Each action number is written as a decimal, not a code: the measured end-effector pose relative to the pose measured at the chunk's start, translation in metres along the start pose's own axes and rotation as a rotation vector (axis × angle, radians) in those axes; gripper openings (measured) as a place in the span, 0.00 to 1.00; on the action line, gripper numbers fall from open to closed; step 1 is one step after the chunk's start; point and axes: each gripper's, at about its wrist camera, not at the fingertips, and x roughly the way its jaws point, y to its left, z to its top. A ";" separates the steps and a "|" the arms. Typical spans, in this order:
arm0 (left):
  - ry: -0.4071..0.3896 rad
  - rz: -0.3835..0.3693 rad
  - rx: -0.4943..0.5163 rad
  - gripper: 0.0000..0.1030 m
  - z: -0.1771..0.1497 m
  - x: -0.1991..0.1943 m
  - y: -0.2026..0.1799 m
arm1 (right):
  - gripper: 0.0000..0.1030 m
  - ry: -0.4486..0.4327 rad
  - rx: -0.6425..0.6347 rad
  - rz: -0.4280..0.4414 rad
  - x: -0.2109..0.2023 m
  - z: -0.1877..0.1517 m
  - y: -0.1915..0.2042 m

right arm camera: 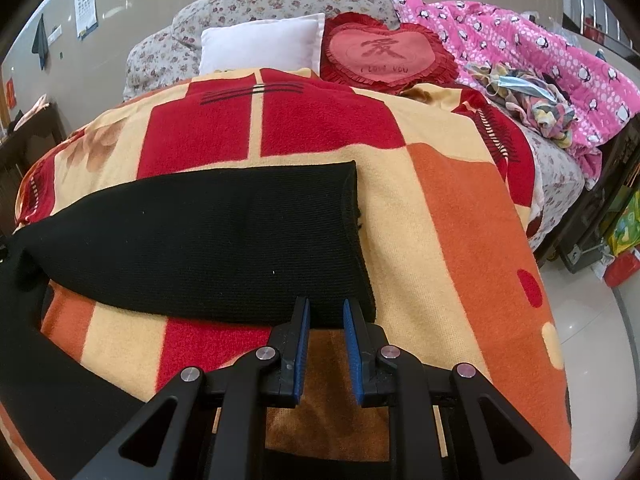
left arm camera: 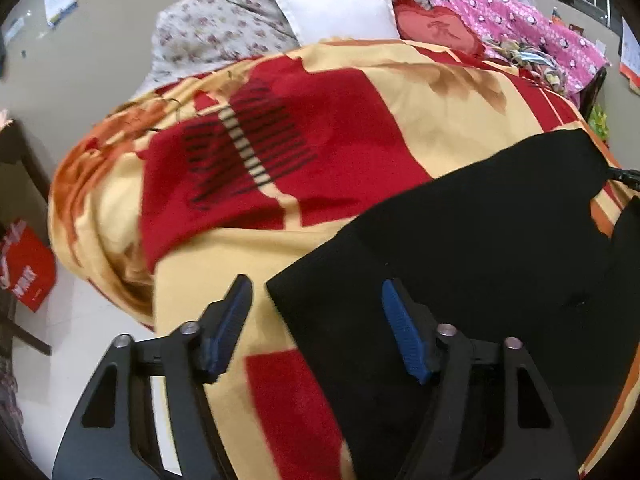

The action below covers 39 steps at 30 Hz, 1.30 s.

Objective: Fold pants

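**Black pants lie flat on the blanket, with both grippers at their near edge, between folds.**

The pants (right arm camera: 208, 236) rest across the middle of the patterned blanket (right arm camera: 460, 208) that covers the bed, apparently already doubled leg on leg, one end squared off toward the blanket's right side. The left gripper (left arm camera: 316, 320) stands released, jaws wide and straddling the near corner of the pants (left arm camera: 460, 260) with nothing pressed between its pads. The right gripper (right arm camera: 326, 312) has its jaws narrow but not closed, with the cloth's near edge at the tips; no fabric is pinched. The step in hand looks like taking hold for the next fold. The likely next move calls for both grippers to pinch the edge through all layers, then carry one end over toward the other.
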 end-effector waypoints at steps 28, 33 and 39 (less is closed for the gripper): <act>-0.096 0.118 -0.127 0.04 0.020 -0.084 -0.046 | 0.20 -0.066 0.144 0.062 -0.024 0.024 -0.037; -0.143 0.082 -0.278 0.04 0.022 -0.089 -0.033 | 0.23 0.017 0.321 0.216 -0.002 0.063 -0.071; -0.157 0.088 -0.265 0.04 0.022 -0.091 -0.037 | 0.23 0.051 0.273 0.243 0.029 0.094 -0.056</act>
